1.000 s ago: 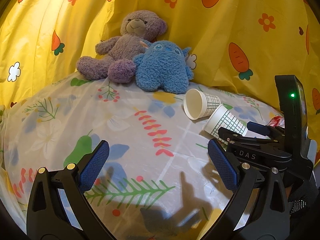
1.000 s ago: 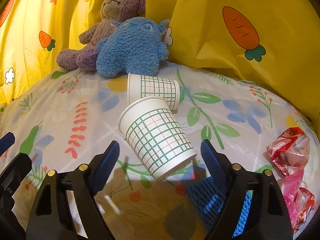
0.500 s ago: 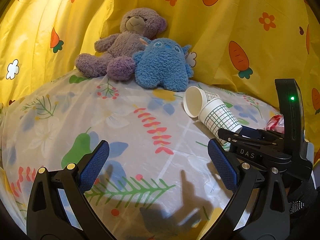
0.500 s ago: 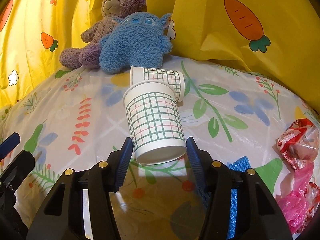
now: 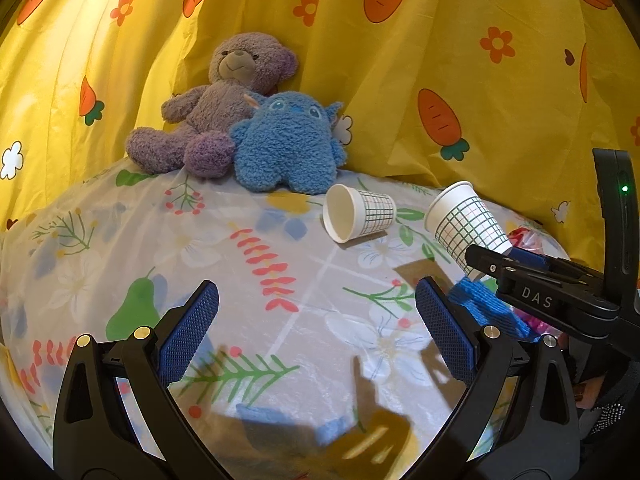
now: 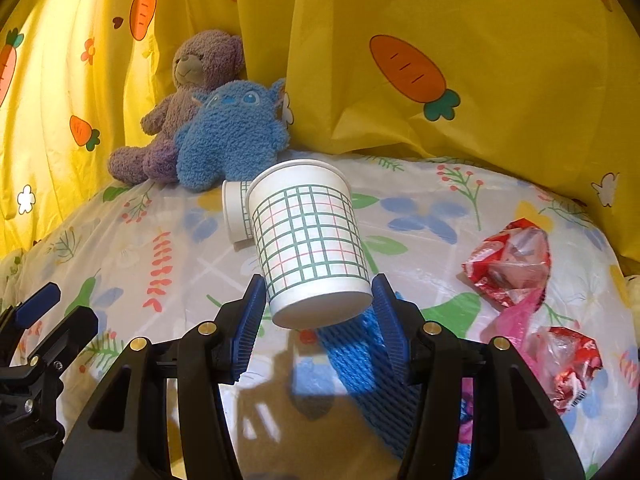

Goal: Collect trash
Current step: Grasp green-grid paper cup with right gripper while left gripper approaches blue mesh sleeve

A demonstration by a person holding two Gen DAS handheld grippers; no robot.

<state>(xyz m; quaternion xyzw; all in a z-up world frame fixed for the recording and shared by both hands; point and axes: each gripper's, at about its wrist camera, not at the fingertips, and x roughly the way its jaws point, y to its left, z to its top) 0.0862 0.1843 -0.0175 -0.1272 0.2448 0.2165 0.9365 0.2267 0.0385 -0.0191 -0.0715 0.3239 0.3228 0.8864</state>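
A yellow carrot-print curtain is hanging behind the desk, whose floral plastic cover is carrying everything. At the back a purple teddy bear and a blue plush monster are leaning together.

The right gripper is gripping a checked paper cup near its base, rim pointing away, and the cup is hanging clear of the cover with its shadow below. A second paper cup is lying on its side just in front of the blue plush. The left gripper is holding its fingers wide apart over bare cover, with nothing between them.

The step in hand looks like carrying off the first piece of trash; next it needs a bin or bag, which neither view is showing, and then the lying cup and wrappers are waiting.

Only the right wrist view is showing the crumpled red wrappers and pink plastic at the right clearly, plus a blue mesh sleeve under the held cup. The left wrist view alone is showing the lying cup's open mouth and the gap between the two cups.
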